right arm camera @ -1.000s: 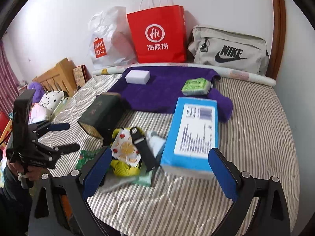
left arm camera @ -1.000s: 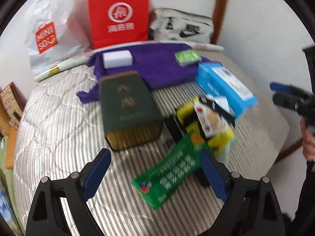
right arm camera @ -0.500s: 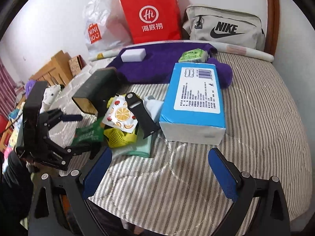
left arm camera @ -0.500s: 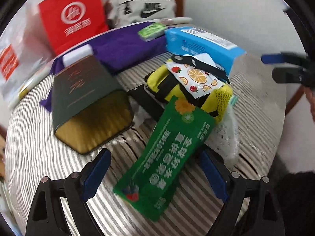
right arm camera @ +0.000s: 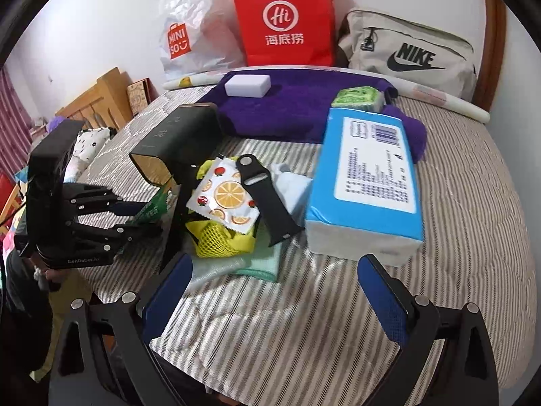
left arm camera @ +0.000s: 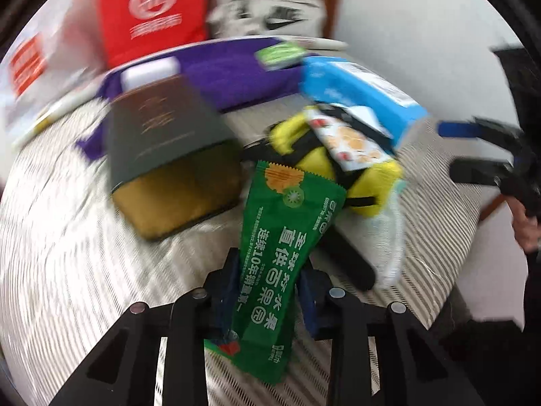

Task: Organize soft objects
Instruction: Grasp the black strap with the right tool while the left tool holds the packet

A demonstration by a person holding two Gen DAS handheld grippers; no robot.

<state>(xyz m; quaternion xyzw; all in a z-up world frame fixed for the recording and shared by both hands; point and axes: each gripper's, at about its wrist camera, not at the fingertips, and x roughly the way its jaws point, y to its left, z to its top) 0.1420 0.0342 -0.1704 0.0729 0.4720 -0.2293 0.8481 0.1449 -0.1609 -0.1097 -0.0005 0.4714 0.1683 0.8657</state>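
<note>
My left gripper point(left arm camera: 267, 277) is shut on a green snack packet point(left arm camera: 280, 237), its lower half between the blue pads; the same gripper point(right arm camera: 135, 218) and packet point(right arm camera: 154, 204) show at the left of the right wrist view. Beside it lies a pile: a yellow mesh bag point(right arm camera: 219, 240), a fruit-print packet point(right arm camera: 225, 199), a black strap point(right arm camera: 265, 196) and a pale green cloth point(right arm camera: 260, 260). A blue tissue pack point(right arm camera: 368, 182) lies to the right. My right gripper point(right arm camera: 274, 297) is open and empty above the striped bed point(right arm camera: 338, 304).
A dark green box point(right arm camera: 182, 138) lies on its side left of the pile. A purple towel point(right arm camera: 297, 108) at the back carries a white sponge point(right arm camera: 248, 85) and a green packet point(right arm camera: 358, 96). A Miniso bag point(right arm camera: 189, 37), red bag point(right arm camera: 284, 20) and Nike bag point(right arm camera: 409, 57) line the wall.
My left gripper moved in and closed on the green snack packet; it was open before. The right gripper stayed open and came slightly closer to the bed.
</note>
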